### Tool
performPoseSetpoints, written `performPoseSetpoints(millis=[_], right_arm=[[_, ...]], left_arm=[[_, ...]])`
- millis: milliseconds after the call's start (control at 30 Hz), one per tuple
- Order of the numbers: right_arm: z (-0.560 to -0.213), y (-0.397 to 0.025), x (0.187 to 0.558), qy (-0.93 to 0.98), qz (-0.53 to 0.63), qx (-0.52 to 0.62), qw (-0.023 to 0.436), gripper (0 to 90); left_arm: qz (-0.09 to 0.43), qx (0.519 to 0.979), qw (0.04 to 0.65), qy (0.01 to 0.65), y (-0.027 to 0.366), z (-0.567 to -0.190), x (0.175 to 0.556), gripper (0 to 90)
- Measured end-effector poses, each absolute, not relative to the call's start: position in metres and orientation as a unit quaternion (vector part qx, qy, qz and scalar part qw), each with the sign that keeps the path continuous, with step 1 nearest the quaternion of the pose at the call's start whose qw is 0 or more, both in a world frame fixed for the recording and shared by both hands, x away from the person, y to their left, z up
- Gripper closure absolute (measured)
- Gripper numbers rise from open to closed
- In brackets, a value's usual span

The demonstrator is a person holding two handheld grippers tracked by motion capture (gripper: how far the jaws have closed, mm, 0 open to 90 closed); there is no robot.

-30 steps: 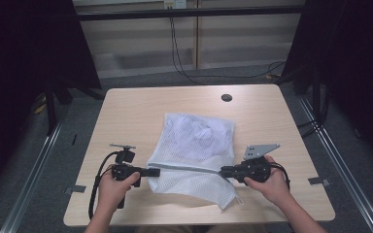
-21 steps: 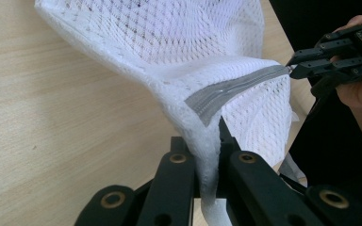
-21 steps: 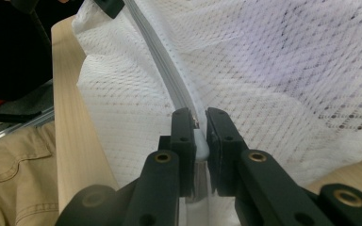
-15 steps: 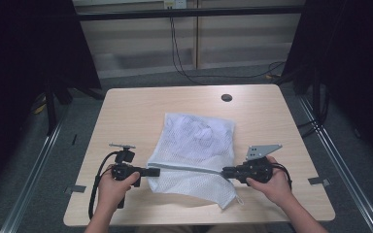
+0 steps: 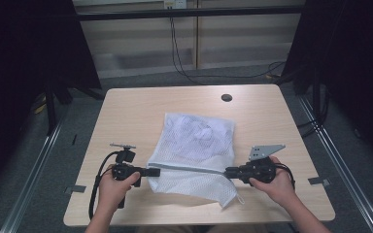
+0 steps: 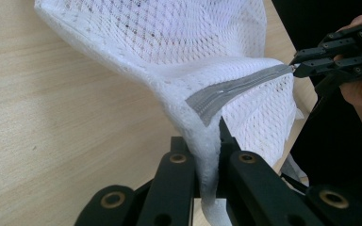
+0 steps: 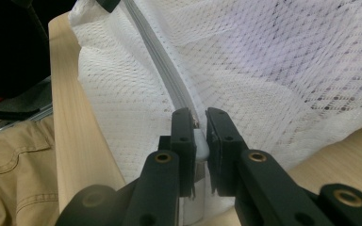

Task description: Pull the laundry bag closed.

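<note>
- The white mesh laundry bag (image 5: 194,150) lies in the lower middle of the high view, on the pale wooden desk (image 5: 136,111), with something white bundled inside it.
- Its grey zipper (image 5: 189,168) runs as a taut line left to right across the bag's near part, lifted a little between my two hands.
- My left gripper (image 5: 151,172) is clenched on the bag's corner at the left end of the zipper; in the left gripper view the mesh (image 6: 207,155) is pinched between the jaws.
- My right gripper (image 5: 228,172) is clamped at the right end, on what I take to be the zipper's pull (image 7: 199,141).
- The zipper's long axis lies straight from one gripper to the other, so I judge the coming move is a pull along that line, left hand anchoring.
- A small dark round hole (image 5: 227,97) sits in the desk's upper part, well apart.
</note>
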State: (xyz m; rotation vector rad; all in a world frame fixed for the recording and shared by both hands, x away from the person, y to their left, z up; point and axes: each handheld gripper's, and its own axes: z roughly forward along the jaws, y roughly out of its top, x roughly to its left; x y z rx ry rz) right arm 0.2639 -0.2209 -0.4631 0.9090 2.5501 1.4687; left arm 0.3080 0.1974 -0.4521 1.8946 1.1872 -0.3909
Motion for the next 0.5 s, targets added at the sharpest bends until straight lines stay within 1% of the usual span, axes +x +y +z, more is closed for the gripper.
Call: performPoseSetpoints(millis=[300, 500], right_arm=[[-0.4633, -0.226, 0.2625, 0.829, 0.472, 0.297, 0.032, 82.0], [-0.4635, -0.2262, 0.2618, 0.829, 0.474, 0.295, 0.031, 82.0]], left_arm=[[-0.151, 0.762, 0.416, 0.473, 0.1985, -0.4534, 0.3086, 90.0], [-0.153, 0.757, 0.421, 0.476, 0.1982, -0.4531, 0.3082, 90.0]])
